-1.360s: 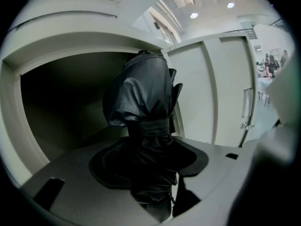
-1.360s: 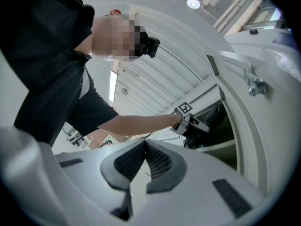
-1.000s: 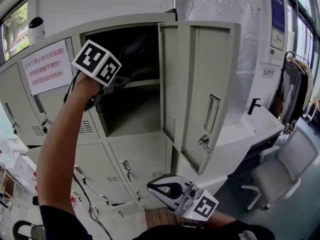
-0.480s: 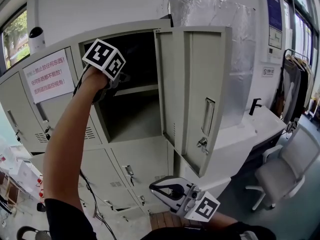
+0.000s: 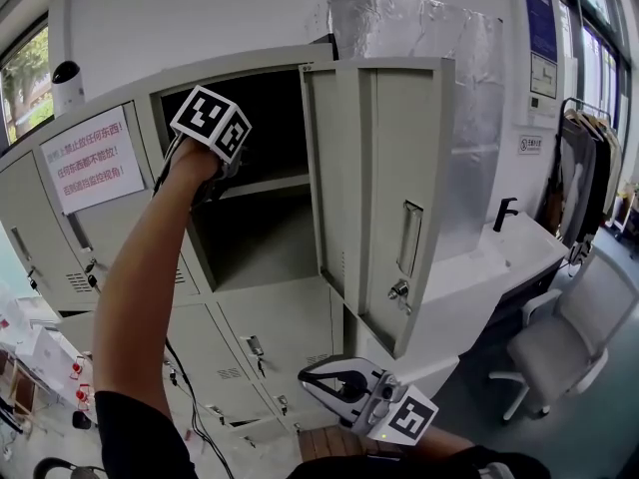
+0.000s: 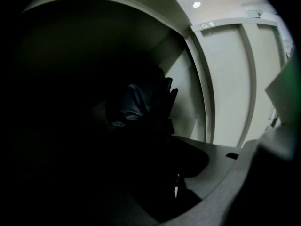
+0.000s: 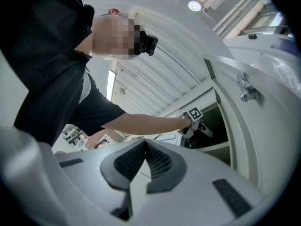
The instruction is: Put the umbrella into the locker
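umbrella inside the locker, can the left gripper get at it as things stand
Probably yes. The locker door stands open, the left gripper sits at the compartment's mouth with its jaws apart and empty, and the umbrella lies deeper in, straight ahead, with nothing visibly between them.

We take this for an office workroom. A bank of grey metal lockers [image 5: 270, 317] fills the wall, and one door bears a paper notice [image 5: 92, 158] in red print. To the right we see a grey swivel chair [image 5: 564, 352] beside a white counter [image 5: 514, 242], a rack of hanging clothes [image 5: 591, 163] and posters [image 5: 540, 18] on the wall. A small camera [image 5: 66, 78] sits at the left end of the lockers' top, near a window [image 5: 22, 73].
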Tool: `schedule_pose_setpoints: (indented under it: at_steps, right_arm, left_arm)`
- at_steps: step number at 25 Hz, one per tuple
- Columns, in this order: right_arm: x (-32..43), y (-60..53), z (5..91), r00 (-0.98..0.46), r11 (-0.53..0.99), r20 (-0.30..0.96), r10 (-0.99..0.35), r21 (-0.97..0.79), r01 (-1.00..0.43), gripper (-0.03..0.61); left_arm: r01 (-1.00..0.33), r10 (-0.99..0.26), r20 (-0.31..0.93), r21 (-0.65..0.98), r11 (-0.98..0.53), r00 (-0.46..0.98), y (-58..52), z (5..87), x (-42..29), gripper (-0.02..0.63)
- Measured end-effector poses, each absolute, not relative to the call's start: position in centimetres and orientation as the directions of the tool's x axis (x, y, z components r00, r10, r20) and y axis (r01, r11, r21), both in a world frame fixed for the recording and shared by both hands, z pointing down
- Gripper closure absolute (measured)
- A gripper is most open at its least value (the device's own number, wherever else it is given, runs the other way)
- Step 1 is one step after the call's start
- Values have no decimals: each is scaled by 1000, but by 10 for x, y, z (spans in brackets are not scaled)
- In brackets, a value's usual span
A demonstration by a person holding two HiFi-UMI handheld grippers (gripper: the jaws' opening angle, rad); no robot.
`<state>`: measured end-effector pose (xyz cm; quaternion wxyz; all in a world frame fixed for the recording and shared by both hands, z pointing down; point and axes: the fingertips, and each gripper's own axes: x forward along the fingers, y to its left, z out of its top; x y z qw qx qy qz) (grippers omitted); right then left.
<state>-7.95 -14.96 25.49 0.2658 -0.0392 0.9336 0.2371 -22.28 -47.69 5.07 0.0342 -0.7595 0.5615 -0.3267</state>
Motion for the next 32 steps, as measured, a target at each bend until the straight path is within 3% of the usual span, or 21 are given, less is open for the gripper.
schedule_pose_setpoints:
  at_steps: [18,32]
  right_arm:
    - [-81,-153,260,-865,890,-501,28,407,-207,566]
    - [-79,-149,261,-859,889,-511,14,400,-224,567]
  left_arm:
    - [-832,-887,438,-431,-349,146,-496,56,-226,348]
    - [-763,-863,504,-548,-342,25,-501,70,-229,331]
